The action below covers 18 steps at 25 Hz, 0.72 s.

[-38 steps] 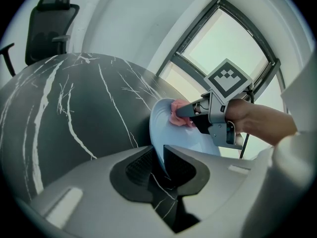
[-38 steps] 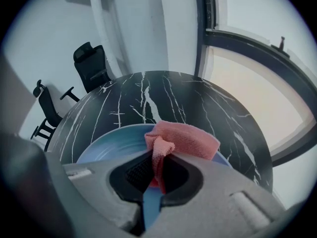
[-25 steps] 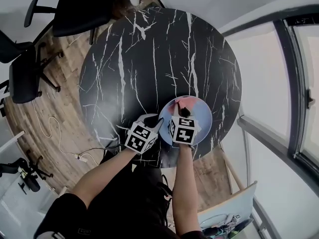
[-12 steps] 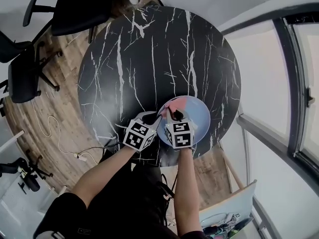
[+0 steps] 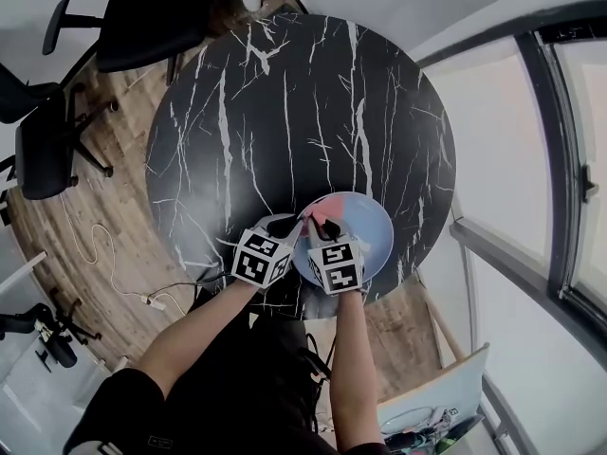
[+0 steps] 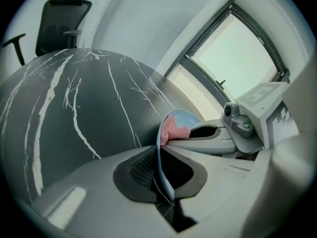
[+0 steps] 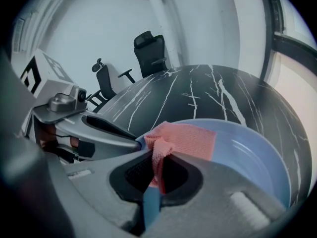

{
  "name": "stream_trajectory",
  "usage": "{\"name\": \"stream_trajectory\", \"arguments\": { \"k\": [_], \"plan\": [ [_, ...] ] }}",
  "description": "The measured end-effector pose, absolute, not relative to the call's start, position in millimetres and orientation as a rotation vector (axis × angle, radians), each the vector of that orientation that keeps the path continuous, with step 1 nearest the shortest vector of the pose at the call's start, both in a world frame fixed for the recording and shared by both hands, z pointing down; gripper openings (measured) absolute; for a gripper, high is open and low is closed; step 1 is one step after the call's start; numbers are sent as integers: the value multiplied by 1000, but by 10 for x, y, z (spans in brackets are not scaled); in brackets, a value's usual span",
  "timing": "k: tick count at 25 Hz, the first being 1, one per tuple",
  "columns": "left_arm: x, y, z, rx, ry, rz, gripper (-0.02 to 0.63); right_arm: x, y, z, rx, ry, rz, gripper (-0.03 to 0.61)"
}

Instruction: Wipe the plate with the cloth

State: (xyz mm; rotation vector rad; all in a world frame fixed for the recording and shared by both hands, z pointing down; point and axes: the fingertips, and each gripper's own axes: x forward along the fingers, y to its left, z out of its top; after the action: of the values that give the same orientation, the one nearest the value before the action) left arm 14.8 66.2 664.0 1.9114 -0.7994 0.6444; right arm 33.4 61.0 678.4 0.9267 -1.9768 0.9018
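Observation:
A light blue plate (image 5: 372, 227) sits near the front right edge of the round black marble table (image 5: 285, 112). My left gripper (image 5: 287, 226) is at the plate's left rim. Its jaws have just been closing, and in the left gripper view the thin blue rim (image 6: 161, 155) runs pinched between the pads of that gripper (image 6: 159, 150). My right gripper (image 5: 327, 226) is shut on a pink cloth (image 5: 334, 205), which lies on the plate's left part (image 7: 252, 157). In the right gripper view the cloth (image 7: 185, 139) bunches up between the pads of that gripper (image 7: 157, 157).
Black office chairs (image 5: 142, 17) stand beyond the table at the upper left. A large window (image 5: 531, 159) runs along the right. Cables (image 5: 114, 273) lie on the wooden floor at the left. The plate lies close to the table's near edge.
My right gripper has dragged the pink cloth leftward across the plate, toward the left gripper. The left gripper has stayed at the plate's left rim.

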Motion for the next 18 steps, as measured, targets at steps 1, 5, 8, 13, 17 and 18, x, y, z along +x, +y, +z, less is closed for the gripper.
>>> {"name": "stream_trajectory", "arguments": {
  "k": [1,5,8,13,17,18],
  "plan": [
    [148,659,6641,1913,-805,648,20,333,628,6784,924,-1979,904,18],
    [145,661,6645,1915,-819,661,15,317,704,6779,912,-1982,910,18],
    [132,671,6655,1897,-828,661,15,289,752,6798,912,-1989,903,18],
    [116,694,6654,1864,-858,638,15,258,812,6798,919,-1994,921,18],
    [108,703,6644,1841,-877,612,17,239,915,6808,907,-1985,942,18],
    [103,707,6647,1836,-879,607,17,232,947,6811,901,-1983,945,18]
  ]
}}
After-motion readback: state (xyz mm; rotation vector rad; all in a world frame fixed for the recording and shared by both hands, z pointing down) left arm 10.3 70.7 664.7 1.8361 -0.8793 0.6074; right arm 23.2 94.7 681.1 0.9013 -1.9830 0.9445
